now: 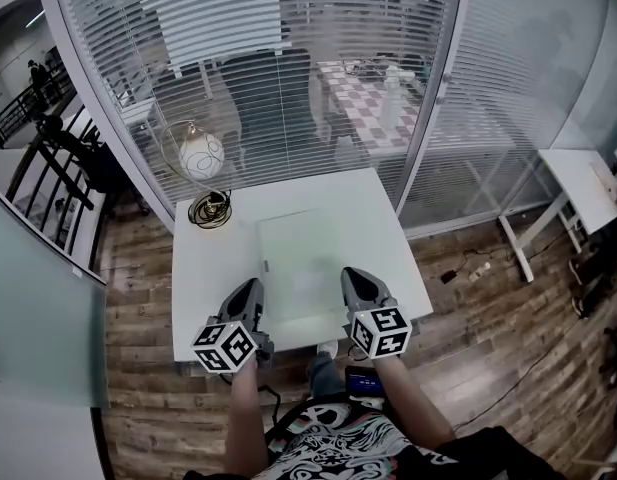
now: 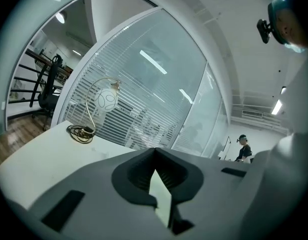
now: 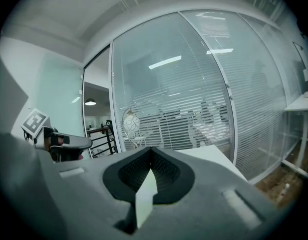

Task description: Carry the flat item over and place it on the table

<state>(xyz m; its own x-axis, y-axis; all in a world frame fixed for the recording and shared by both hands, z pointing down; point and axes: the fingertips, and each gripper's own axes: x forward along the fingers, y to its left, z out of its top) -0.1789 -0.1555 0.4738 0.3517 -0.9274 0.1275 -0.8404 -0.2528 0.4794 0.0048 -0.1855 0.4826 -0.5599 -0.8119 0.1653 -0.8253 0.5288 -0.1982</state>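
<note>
The flat item is a pale, see-through panel [image 1: 303,260] spread over the white table [image 1: 208,268]. I cannot tell whether it rests on the tabletop or hovers just above it. My left gripper [image 1: 256,290] is shut on the panel's near left edge, and my right gripper [image 1: 352,278] is shut on its near right edge. The left gripper view has the panel's thin edge [image 2: 161,196] standing pinched between the dark jaws. The same edge [image 3: 145,196] shows clamped in the right gripper view, where the left gripper [image 3: 59,141] also appears at the left.
A globe lamp [image 1: 201,156] with a coiled cord [image 1: 210,210] stands at the table's far left corner. A glass wall with blinds [image 1: 318,78] runs just behind the table. A white desk [image 1: 586,183] stands at the right, and a black railing [image 1: 48,168] at the left.
</note>
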